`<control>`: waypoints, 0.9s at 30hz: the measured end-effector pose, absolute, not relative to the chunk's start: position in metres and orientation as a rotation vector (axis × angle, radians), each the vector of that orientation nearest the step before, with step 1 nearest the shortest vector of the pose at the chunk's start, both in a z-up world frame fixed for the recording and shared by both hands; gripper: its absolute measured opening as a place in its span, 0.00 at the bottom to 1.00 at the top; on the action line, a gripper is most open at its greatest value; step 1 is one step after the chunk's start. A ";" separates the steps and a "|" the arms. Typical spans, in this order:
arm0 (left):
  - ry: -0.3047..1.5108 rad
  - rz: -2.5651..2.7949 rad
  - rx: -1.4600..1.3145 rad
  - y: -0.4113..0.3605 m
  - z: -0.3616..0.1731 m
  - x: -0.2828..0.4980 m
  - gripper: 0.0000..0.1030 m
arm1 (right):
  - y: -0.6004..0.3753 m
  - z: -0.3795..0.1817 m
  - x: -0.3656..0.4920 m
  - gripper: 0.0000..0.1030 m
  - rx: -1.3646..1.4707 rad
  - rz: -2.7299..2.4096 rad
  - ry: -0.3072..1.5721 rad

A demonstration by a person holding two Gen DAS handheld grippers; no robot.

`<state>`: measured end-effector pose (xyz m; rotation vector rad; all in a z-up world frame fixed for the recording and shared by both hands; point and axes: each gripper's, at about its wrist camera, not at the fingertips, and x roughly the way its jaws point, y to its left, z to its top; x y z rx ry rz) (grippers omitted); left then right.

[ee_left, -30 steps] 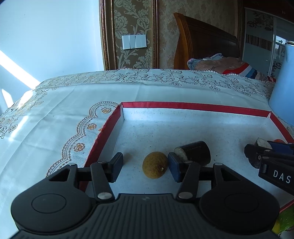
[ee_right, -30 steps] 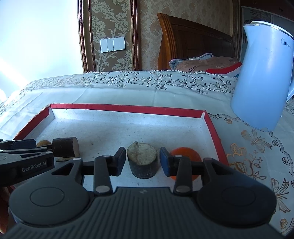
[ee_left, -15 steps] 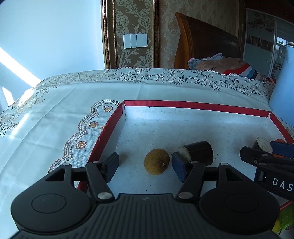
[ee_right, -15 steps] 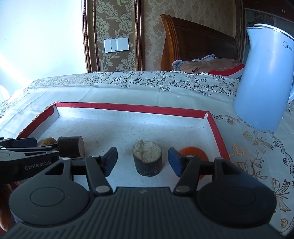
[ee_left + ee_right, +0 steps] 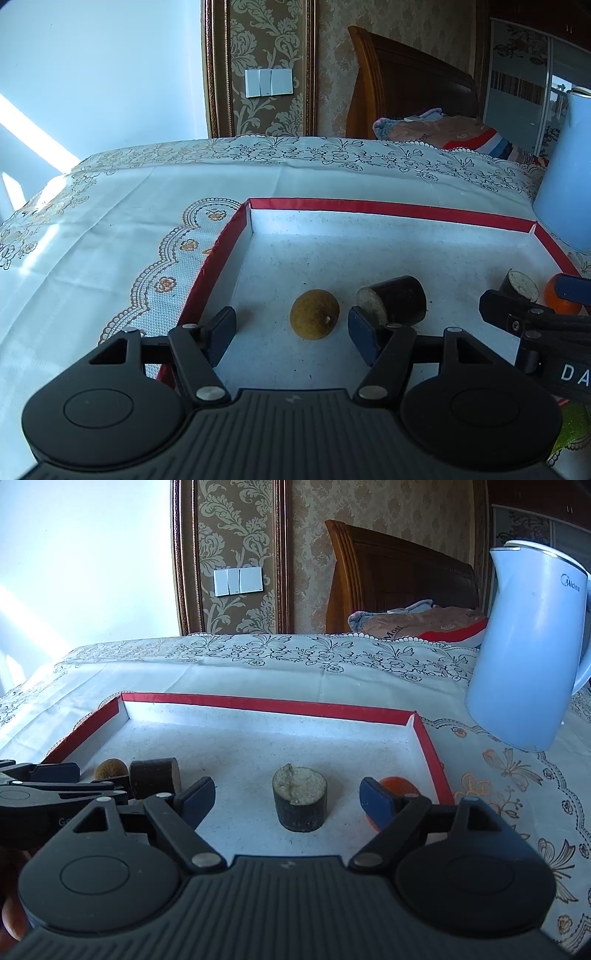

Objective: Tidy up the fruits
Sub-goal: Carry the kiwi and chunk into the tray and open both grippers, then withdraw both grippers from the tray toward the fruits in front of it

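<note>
Left wrist view: the left gripper (image 5: 291, 332) has just been opening; its jaws stand apart around a round yellow-brown fruit (image 5: 314, 314), neither pad touching it. At 2 o'clock of that fruit lies one dark cut cylinder on its side (image 5: 393, 300). Free floor of the shallow red-rimmed white tray (image 5: 369, 210) stretches toward 12 o'clock.

Right wrist view: the right gripper (image 5: 287, 800) has just been opening wide; one upright dark cut cylinder (image 5: 300, 799) stands between its pads, untouched. One orange fruit (image 5: 397, 785) sits behind the right pad, near the tray's right rim. A pale blue kettle (image 5: 528, 653) stands on the desk at 2 o'clock.
</note>
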<state>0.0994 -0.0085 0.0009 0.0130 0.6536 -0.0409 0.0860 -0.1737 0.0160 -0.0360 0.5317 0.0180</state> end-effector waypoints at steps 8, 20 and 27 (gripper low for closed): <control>0.650 -0.033 0.036 -0.008 0.000 0.092 0.65 | -0.173 0.017 0.078 0.96 -0.050 0.003 0.507; 0.637 -0.039 0.018 -0.001 0.004 0.076 0.65 | -0.174 0.017 0.065 0.99 -0.041 0.006 0.498; 0.610 -0.045 0.030 0.000 0.007 0.058 0.65 | -0.180 0.018 0.059 1.00 -0.019 0.008 0.500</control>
